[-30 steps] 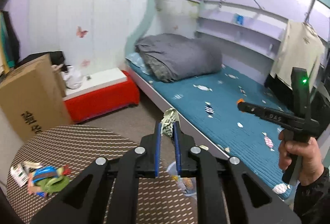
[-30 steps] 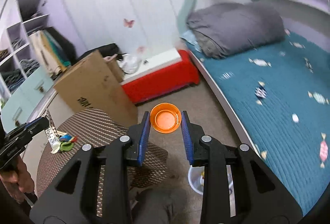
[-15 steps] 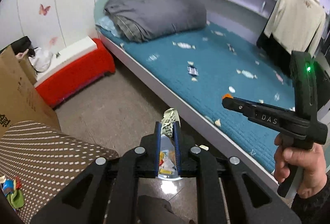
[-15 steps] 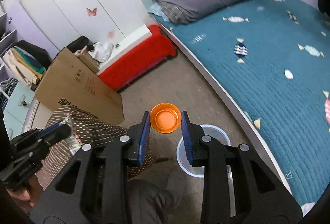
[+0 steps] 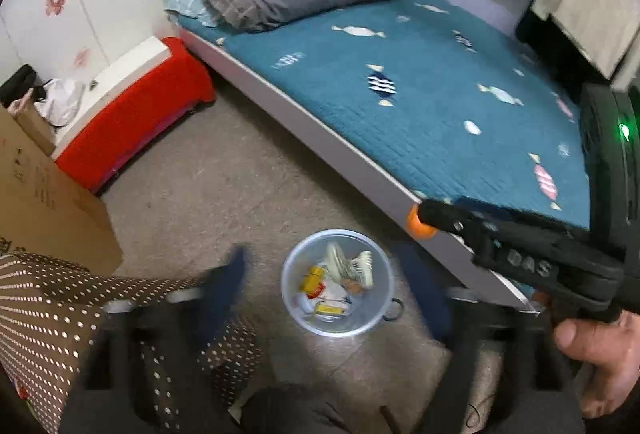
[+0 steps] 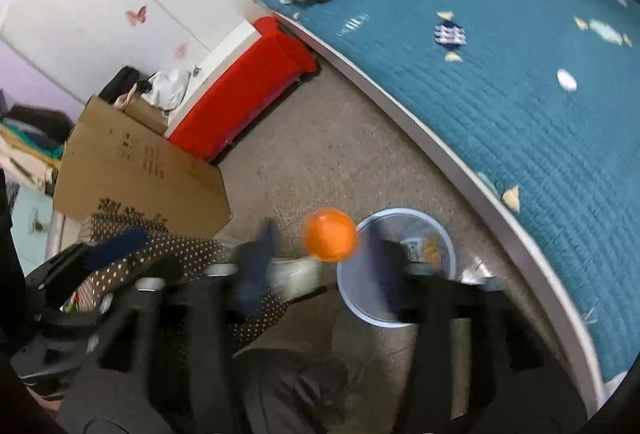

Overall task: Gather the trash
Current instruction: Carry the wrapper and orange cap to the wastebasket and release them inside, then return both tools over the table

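Note:
A pale blue trash bin stands on the floor beside the bed and holds several wrappers. My left gripper is open wide right above it, fingers blurred, and the crumpled wrapper lies in the bin. In the right wrist view my right gripper is open, fingers blurred. The orange cup is loose between them, just left of the bin. In the left wrist view the right gripper shows above the bin's right side with the orange cup at its tip.
A bed with a teal cover runs along the right. A brown dotted round table is at the lower left. A cardboard box and a red bench stand behind it.
My left gripper opened and the wrapper dropped into the bin. My right gripper opened and the orange cup came free. Both grippers tilted down over the bin.

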Demonstrator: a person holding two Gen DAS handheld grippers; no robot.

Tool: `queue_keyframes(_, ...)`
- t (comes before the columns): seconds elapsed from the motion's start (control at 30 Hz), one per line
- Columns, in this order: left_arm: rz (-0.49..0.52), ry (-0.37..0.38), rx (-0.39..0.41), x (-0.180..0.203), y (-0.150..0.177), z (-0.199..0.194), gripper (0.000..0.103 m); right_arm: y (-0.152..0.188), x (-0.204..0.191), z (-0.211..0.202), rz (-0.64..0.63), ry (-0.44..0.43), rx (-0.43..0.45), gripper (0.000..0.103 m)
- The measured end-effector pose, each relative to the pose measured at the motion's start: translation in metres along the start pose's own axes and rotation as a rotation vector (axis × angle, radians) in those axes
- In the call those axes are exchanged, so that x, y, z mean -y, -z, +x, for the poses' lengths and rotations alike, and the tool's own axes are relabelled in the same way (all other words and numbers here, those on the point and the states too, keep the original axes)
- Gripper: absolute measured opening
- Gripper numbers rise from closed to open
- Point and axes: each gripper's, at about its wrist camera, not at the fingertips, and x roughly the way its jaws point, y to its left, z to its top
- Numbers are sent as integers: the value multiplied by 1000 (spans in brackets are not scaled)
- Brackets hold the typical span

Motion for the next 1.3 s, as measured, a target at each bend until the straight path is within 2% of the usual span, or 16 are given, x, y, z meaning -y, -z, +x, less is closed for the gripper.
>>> queue_keyframes(0.13,-34,-25,6,-11,-1,-8,89,6,9,9,59,-19,-25,88)
queue_keyframes(0.23,-39,-62,27,-19,1,-21,89,11,9,6,72,-9,-20,97)
queue_keyframes(0.47,-97,-103,96,-37,15,-65,93,17,-3,-15,54,16,11,97)
queue_keyframes(0.67,-115,-132,162,-40,27,-105,94,22,-31,-38,-9,6,40,97)
queue_keyframes(1.0,-100,-180,318,-50,56,-175,94,32,-108,-79,-172,-49,96,97)
queue_keyframes(1.3,-177,-213,426,-86,97,-231,94,51,-192,-105,-364,-132,124,97)
